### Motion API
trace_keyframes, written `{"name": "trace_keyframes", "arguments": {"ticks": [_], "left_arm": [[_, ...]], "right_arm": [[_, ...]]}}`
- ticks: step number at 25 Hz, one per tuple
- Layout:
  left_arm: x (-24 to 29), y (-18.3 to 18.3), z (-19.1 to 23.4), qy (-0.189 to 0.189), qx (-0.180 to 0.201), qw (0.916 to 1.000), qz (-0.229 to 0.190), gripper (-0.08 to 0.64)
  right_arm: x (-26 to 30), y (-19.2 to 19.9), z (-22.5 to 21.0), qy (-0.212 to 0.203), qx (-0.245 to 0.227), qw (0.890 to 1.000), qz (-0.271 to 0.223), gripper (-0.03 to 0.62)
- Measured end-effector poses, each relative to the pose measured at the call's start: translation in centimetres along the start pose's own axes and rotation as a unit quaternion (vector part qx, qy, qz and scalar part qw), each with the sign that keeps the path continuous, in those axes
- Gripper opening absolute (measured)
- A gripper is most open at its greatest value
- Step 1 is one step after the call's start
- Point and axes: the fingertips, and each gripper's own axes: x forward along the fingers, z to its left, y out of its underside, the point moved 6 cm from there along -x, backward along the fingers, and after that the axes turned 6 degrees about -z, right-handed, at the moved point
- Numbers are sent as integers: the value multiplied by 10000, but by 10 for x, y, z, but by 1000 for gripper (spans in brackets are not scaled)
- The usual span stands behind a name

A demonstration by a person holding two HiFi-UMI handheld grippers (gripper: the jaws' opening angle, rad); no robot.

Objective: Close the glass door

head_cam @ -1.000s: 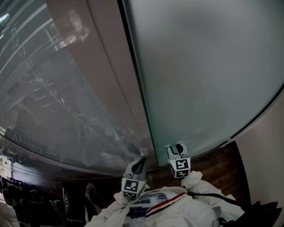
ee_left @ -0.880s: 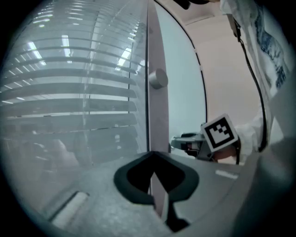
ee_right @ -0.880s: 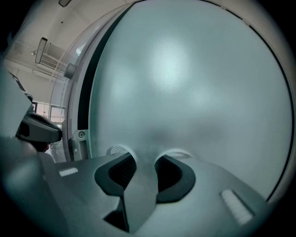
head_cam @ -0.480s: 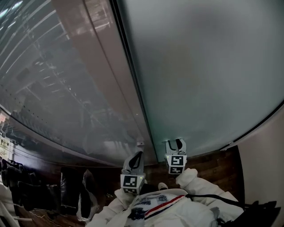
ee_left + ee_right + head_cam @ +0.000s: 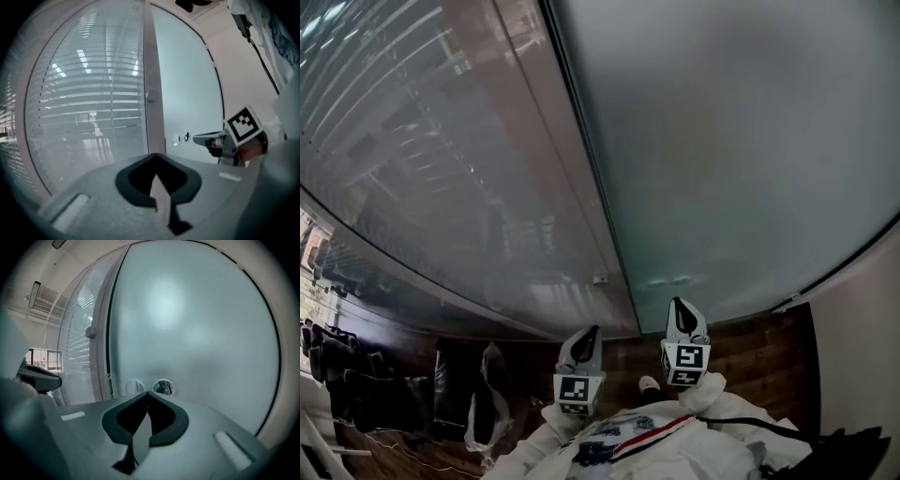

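The frosted glass door [image 5: 722, 141] fills the right of the head view, its dark left edge lying along the pale frame post [image 5: 534, 141]. Two small round holes [image 5: 667, 280] sit low in the door near that edge; they also show as holes [image 5: 163, 387] just beyond my right gripper. My right gripper [image 5: 677, 302] hangs a little short of the door; its jaws have just been closing and are shut with nothing between them. My left gripper [image 5: 591, 330] is lower left, in front of the post, shut and empty. My right gripper [image 5: 199, 139] also shows from the left gripper view.
Left of the post stands a glass wall with blinds [image 5: 412, 159], with dark furniture [image 5: 356, 394] behind it. A round knob [image 5: 151, 97] sits on the post. Brown wooden floor [image 5: 750, 347] lies below the door and a white wall [image 5: 862, 328] stands at right.
Both grippers have drawn back from the door toward the person. The right gripper, open at the door's holes before, is now shut and off the glass.
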Motion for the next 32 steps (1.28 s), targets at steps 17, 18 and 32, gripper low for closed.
{"name": "trace_keyframes", "arguments": {"ticks": [17, 18, 32], "left_arm": [[-146, 21, -35, 264, 32, 9985, -469, 3], [-155, 19, -37, 278, 27, 9983, -511, 3], [-219, 22, -100, 371, 397, 9944, -901, 2]], "right_arm": [[-179, 13, 45, -23, 0, 10000, 69, 8], [-189, 11, 51, -35, -8, 10000, 34, 8], [-286, 6, 58, -162, -361, 9991, 142, 8]]}}
